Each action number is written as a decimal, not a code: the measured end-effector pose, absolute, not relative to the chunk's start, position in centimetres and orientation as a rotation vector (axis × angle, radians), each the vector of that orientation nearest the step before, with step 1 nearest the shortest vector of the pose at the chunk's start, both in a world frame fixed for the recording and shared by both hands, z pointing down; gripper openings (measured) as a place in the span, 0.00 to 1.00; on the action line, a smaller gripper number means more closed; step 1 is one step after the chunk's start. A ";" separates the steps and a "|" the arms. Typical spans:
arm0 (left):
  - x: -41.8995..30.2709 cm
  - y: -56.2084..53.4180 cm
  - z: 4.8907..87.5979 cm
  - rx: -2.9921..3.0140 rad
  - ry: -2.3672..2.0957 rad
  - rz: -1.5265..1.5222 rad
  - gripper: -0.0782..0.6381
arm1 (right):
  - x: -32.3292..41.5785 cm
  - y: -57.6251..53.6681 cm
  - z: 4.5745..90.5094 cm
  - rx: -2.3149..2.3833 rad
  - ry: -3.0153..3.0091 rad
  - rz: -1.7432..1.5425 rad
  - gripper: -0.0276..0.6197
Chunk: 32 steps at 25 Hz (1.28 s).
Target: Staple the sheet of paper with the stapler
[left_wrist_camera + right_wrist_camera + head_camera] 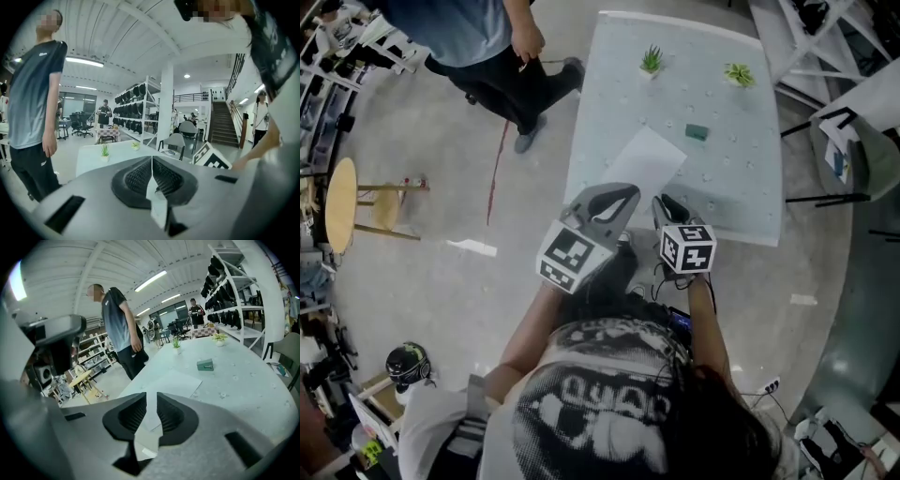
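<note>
Sheet [647,159] laid just beyond both tongs. Stapler [697,132] set farther, to right, nearer right gripper [667,203], whose jaws are narrowly parted, empty. Left gripper [619,195] jaws pressed together, nothing held.

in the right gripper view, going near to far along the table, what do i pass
sheet of paper -> stapler -> two small potted plants at the far end

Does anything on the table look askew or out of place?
The sheet of paper lies turned at an angle to the edges of the table, one corner near the side edge. Nothing else stands out.
</note>
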<state>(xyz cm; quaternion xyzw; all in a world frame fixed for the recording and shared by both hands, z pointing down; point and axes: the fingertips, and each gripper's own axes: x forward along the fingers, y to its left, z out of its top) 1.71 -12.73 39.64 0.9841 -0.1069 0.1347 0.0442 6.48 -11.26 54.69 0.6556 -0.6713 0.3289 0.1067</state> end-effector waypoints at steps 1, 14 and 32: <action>1.9 -13.3 39.9 3.003 -0.325 0.416 0.12 | 6.6 -12.0 55.8 1.906 -1.953 0.981 0.14; 2.5 -18.7 41.9 2.960 -0.348 0.439 0.12 | 6.6 -17.0 65.0 1.658 -1.682 0.974 0.28; 2.4 -21.2 42.2 2.956 -0.339 0.389 0.12 | 5.7 -17.2 65.2 1.598 -1.661 0.918 0.10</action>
